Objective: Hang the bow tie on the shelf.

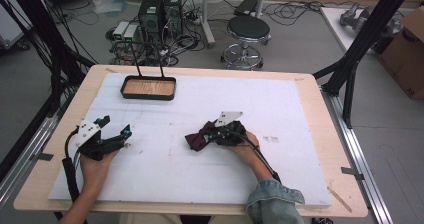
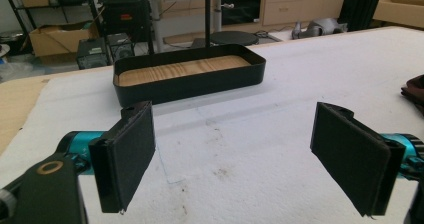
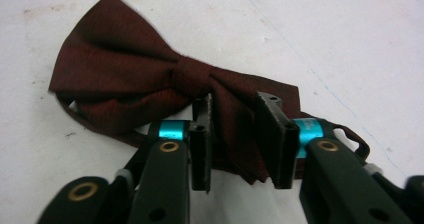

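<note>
A dark red bow tie (image 1: 199,137) lies flat on the white sheet (image 1: 280,109) that covers the desk (image 1: 45,174), right of centre and well apart from the black tray (image 1: 148,88) with a wood-grain floor at the far left. Seen from the high view, the tie's long axis runs roughly across the desk, one wing pointing toward the person's left, the other tucked under the right gripper (image 1: 216,134). In the right gripper view, the tie (image 3: 150,84) stretches from upper left to lower right, its centre knot just ahead of the jaws and its thin strap looping out beneath both wings. The right gripper (image 3: 240,134) has its jaws drawn narrow around the near wing, the fabric standing between the two pads and bunched against them. The left gripper (image 1: 116,126) rests low over the sheet at the desk's left side, well apart from the tie; in the left gripper view its jaws stand wide, nothing between them, the tray (image 2: 190,81) straight ahead.
</note>
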The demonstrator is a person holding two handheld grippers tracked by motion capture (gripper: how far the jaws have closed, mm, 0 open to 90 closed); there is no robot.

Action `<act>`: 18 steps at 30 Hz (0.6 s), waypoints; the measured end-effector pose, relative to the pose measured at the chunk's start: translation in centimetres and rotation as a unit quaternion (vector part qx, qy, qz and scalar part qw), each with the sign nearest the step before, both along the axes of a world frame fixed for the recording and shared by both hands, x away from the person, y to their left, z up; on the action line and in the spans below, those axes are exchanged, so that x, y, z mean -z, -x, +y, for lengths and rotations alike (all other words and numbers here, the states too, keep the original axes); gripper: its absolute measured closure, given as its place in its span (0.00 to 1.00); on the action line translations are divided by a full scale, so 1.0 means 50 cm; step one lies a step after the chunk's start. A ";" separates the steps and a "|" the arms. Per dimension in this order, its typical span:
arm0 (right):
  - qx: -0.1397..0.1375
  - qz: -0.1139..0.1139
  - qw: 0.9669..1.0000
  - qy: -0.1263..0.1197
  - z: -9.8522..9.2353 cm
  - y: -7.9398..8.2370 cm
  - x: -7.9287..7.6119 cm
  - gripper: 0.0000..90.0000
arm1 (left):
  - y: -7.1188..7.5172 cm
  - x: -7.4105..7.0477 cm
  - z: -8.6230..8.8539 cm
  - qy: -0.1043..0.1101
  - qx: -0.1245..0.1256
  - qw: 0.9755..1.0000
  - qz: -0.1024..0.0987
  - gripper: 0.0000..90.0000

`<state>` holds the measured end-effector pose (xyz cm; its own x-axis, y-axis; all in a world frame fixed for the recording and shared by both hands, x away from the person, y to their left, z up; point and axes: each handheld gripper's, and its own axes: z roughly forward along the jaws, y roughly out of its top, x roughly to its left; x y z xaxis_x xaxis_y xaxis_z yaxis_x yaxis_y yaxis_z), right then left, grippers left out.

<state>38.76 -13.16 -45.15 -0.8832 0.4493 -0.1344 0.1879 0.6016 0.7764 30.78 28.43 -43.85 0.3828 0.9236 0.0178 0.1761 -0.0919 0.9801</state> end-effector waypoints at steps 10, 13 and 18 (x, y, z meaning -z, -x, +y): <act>0.017 -0.028 0.999 -0.007 -0.001 0.005 -0.013 0.91 | -0.001 0.000 0.000 -0.002 -0.001 1.000 0.001 0.20; 0.023 -0.045 0.999 -0.004 0.002 0.011 -0.024 0.92 | -0.001 0.000 0.000 -0.001 -0.001 1.000 0.001 0.21; 0.036 -0.057 0.998 -0.015 0.004 0.017 -0.046 0.92 | -0.001 0.000 0.000 -0.002 0.000 1.000 0.001 0.21</act>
